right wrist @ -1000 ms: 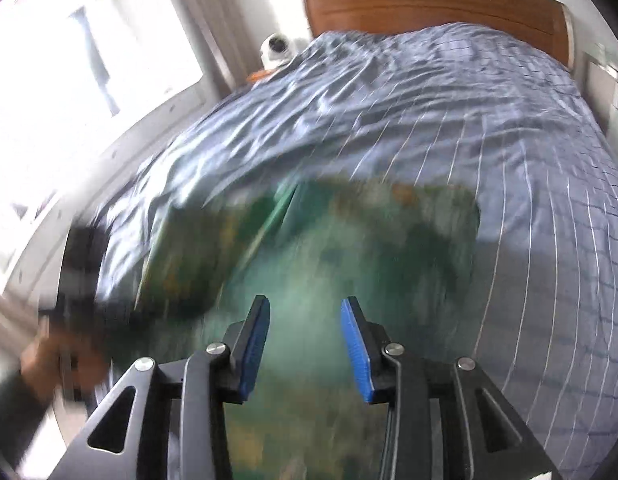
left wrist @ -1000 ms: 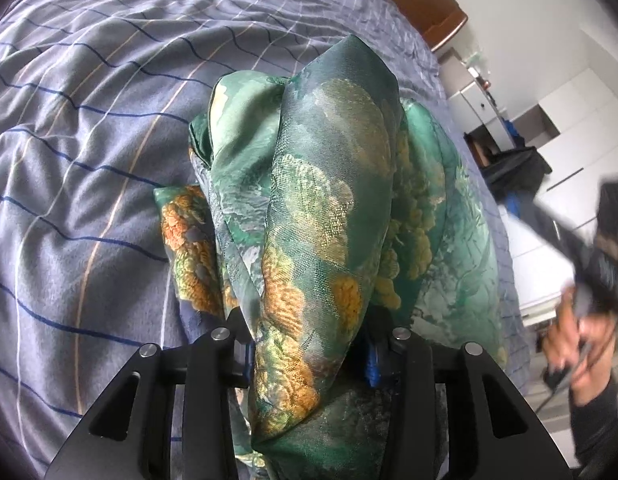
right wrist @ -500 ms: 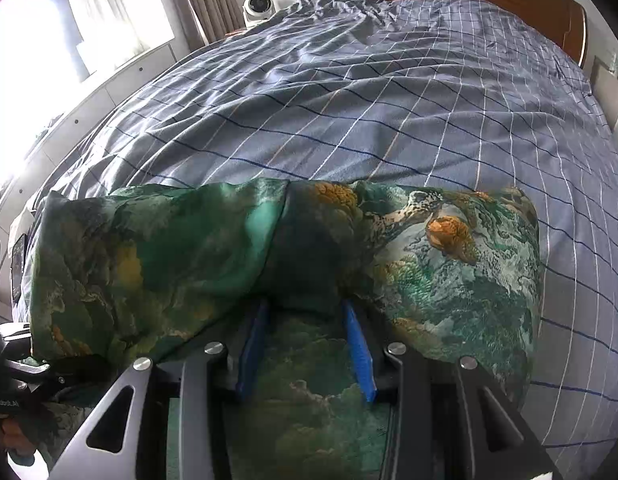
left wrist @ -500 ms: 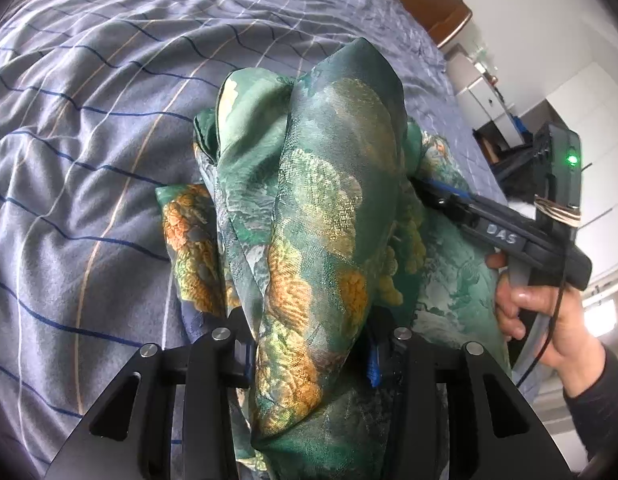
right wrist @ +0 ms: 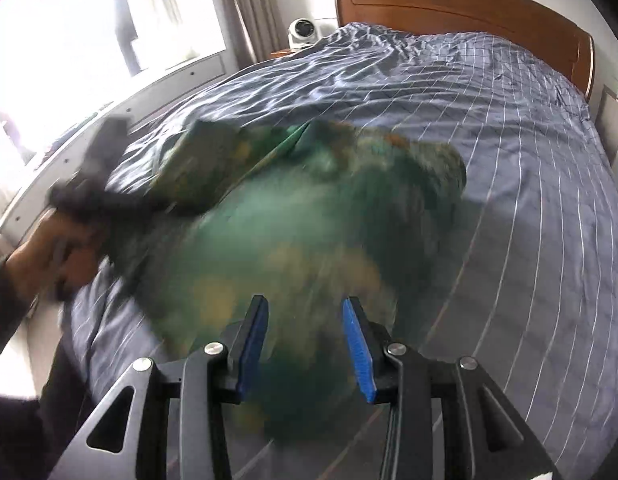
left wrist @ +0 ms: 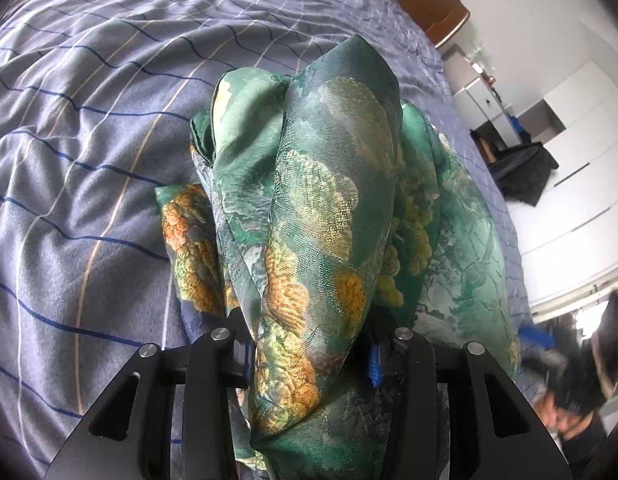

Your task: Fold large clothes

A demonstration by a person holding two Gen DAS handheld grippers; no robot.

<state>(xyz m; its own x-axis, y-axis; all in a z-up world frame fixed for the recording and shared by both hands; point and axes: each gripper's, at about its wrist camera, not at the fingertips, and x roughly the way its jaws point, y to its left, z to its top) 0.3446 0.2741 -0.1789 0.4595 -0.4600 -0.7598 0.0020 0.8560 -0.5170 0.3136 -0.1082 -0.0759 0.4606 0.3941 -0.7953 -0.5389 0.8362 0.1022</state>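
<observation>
We have the green patterned garment [left wrist: 325, 216] bunched on the bed [left wrist: 89, 128], a little right of centre in the left wrist view, with a thick raised fold running down into the bottom of the frame. Our left gripper [left wrist: 309, 356] is clamped on that fold: cloth fills the gap between the jaws and hides most of the blue pads.

In the right wrist view the garment [right wrist: 293, 240] is a blurred green mass across the middle of the frame, lying on the striped cover. Our right gripper [right wrist: 305, 344] holds nothing; its blue pads stand apart with bare space between them, above the near edge of the cloth. The left gripper [right wrist: 93, 196] shows at the left of that frame, blurred, with the hand [right wrist: 49, 252] behind it.

To do this step well, we judge that the left grip should stay firm and steady as an anchor while the right gripper comes down on a single clean edge, not a wad of layers. We should then pull the cloth taut and flat before laying any fold, since the fabric looks thin and slippery and may slide or bunch.

We can read no brand, label or writing in either view.
</observation>
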